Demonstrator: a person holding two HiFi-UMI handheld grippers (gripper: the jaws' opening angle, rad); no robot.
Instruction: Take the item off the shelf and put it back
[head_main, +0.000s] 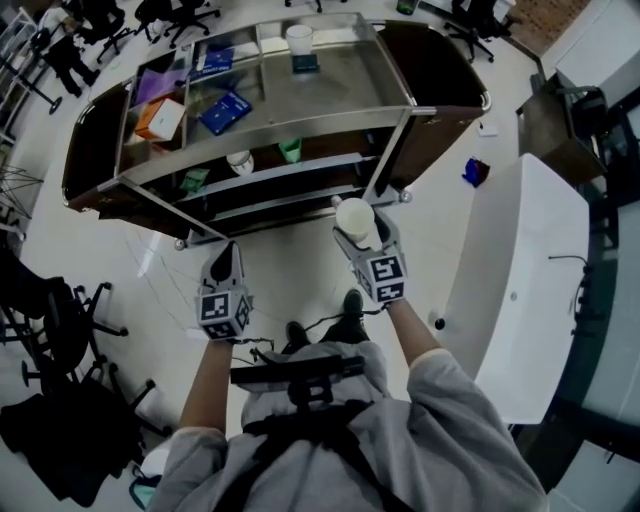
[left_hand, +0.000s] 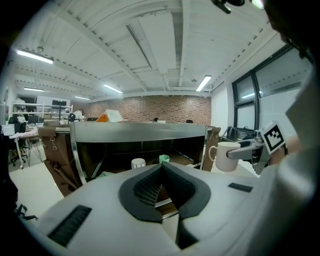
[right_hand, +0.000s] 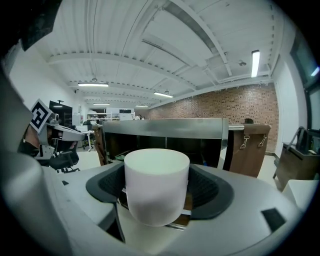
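Snugly upright, white mug (right_hand: 156, 185) in the right claw (head_main: 362, 238), clamped, near the shelf (head_main: 330, 128).

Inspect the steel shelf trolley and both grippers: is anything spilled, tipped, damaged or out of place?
Nothing stands out. The white handled mug sits upright in the right gripper, off the steel shelf trolley; no spill or damage shows.
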